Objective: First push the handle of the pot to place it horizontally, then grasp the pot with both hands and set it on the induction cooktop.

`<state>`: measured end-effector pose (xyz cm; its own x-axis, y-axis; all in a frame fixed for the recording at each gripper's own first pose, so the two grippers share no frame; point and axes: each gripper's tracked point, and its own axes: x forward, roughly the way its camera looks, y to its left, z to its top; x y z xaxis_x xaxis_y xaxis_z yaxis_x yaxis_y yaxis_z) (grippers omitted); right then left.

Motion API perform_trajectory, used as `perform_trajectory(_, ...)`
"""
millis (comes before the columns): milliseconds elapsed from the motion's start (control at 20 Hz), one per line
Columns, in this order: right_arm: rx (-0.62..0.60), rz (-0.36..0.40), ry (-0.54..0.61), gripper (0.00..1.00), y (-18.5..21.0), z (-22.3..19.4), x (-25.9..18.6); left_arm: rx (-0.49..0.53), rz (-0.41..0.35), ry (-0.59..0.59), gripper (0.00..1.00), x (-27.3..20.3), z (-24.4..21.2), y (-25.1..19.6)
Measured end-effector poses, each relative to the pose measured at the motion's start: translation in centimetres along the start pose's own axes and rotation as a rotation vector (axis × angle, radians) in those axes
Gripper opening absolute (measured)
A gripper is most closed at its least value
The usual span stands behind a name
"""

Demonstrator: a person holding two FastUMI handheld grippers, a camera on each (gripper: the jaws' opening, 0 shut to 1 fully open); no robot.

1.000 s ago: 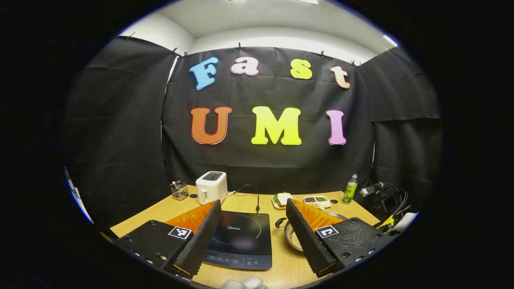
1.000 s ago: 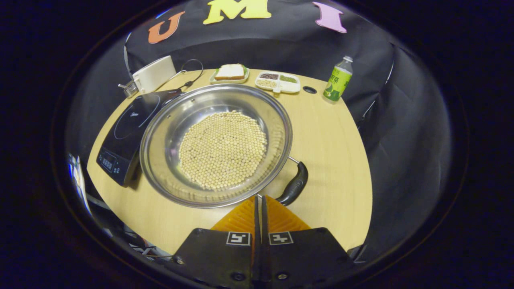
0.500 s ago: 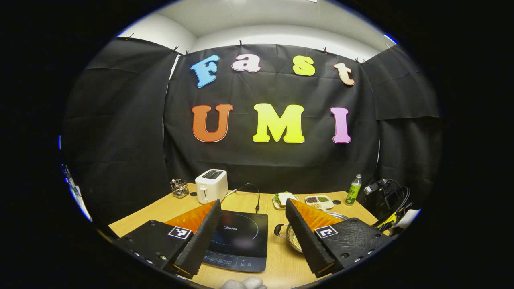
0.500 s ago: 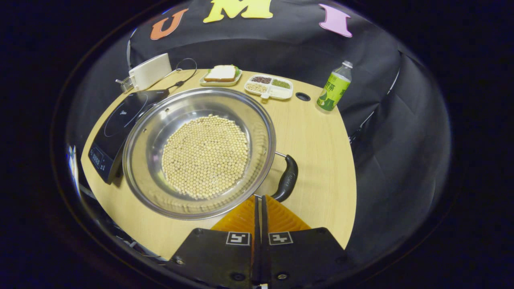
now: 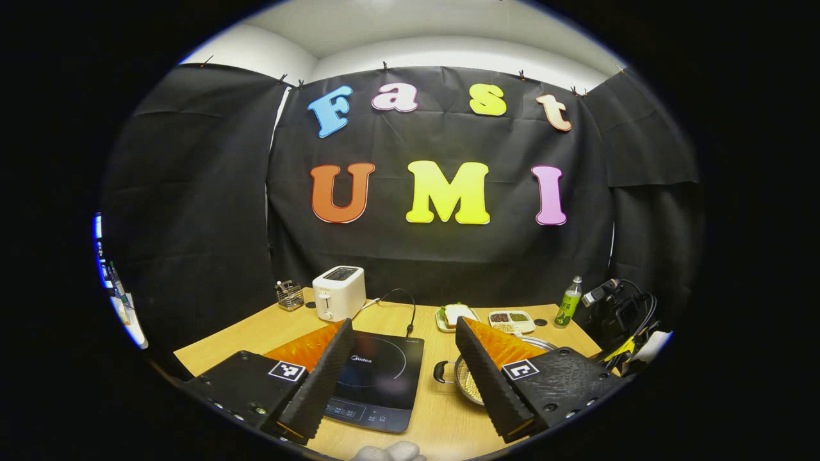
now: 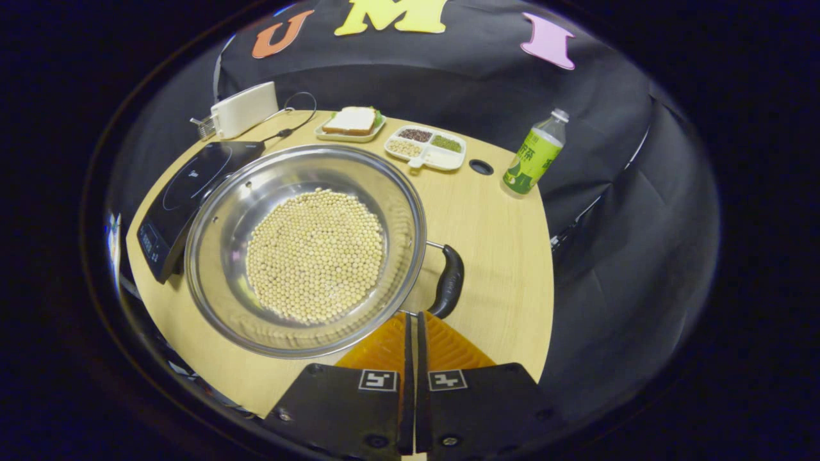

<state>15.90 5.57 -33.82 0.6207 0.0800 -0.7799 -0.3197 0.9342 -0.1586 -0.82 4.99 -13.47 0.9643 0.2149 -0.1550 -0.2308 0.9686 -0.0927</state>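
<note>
Closed, the right gripper (image 6: 412, 315) noses against the pot's handle (image 6: 448, 282) to swing it level; the left gripper (image 5: 403, 365) waits wide above the induction cooktop (image 5: 378, 378).

The pot (image 6: 306, 246) is bare polished metal, its inner wall mirror-bright and throwing back the pale dry beans (image 6: 315, 255) heaped in it; the beans look matt and smooth. Its side handle (image 6: 448, 282) is dark, glossy plastic on thin metal wire. The tabletop (image 6: 500, 256) is light wood-grain laminate with a soft satin sheen. The cooktop (image 6: 186, 192) has a black glass-like top, smooth and reflective. The toaster (image 5: 339, 292) is white plastic, slightly shiny. The bottle (image 6: 534, 155) is clear plastic with a glossy label. The booth wall (image 5: 192, 211) is matt black cloth, creased. Each tool's finger faces (image 5: 320, 378) look ribbed and rough.
</note>
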Motion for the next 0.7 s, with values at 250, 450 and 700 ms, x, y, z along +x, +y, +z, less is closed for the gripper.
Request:
perform_trajectory(250, 0.004, -0.041, -0.067, 0.14, -0.1, -1.0, -3.4, 0.021, -0.047, -0.004, 0.96, -0.4, 0.1, 0.0)
perform_trajectory(450, 0.039, -0.062, -0.11, 0.49, 1.4, -2.8, -6.5, 0.043, -0.1, 0.003, 0.95, -0.6, -0.5, 0.3)
perform_trajectory(700, 0.129, -0.086, -0.173, 0.75, 3.2, -4.3, -9.7, 0.086, -0.174, 0.03, 0.95, -0.9, -2.1, 0.5)
